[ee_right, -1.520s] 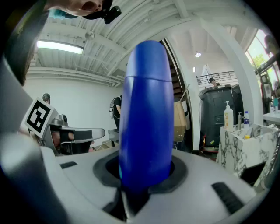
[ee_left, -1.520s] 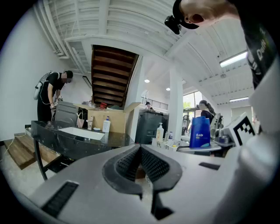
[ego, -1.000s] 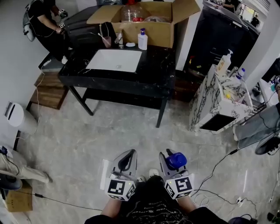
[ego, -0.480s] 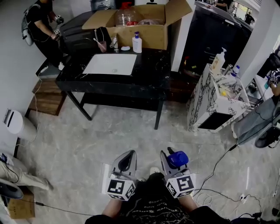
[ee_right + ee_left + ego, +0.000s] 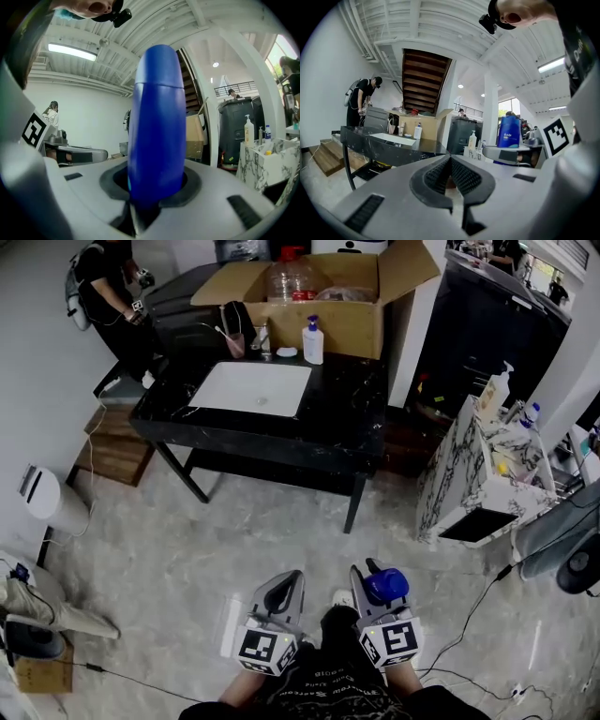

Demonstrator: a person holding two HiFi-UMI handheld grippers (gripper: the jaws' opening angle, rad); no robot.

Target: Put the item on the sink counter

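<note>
Fingers [image 5: 194,186] of the right gripper [image 5: 376,589] pinched a smooth, rounded blue plastic bottle [image 5: 157,117] upright; on the left gripper [image 5: 450,174] the ribbed fingers were pressed together, empty. Well ahead stood the glossy black veined desk [image 5: 349,418] with its white rectangular sink [image 5: 253,388].

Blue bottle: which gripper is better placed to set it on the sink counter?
Right. The right gripper clamps the blue bottle; the left gripper is shut and empty. The sink counter lies ahead.
</note>
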